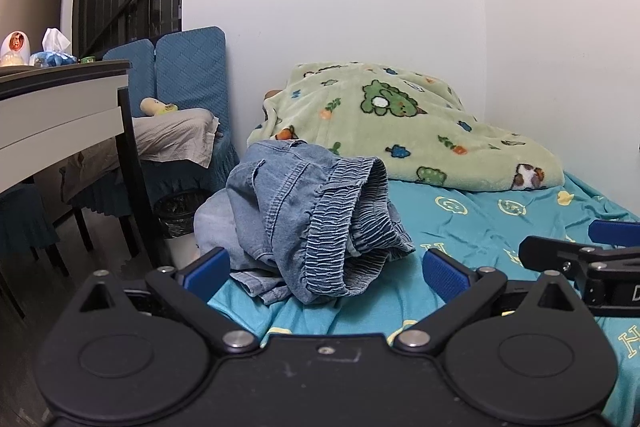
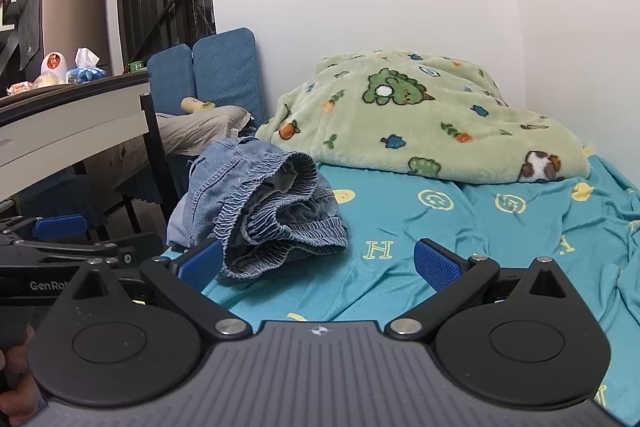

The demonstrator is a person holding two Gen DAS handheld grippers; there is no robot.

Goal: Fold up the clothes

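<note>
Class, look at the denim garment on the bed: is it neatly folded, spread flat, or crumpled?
Crumpled. The denim garment sits in a bunched heap on the teal bedsheet, its elastic waistband twisted and gaping open, with uneven layers and no flat folds.

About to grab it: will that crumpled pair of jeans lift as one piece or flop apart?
The jeans lie in loose folds, so they will likely sag and unfurl. The thick elastic waistband probably gives the firmest grip.
</note>
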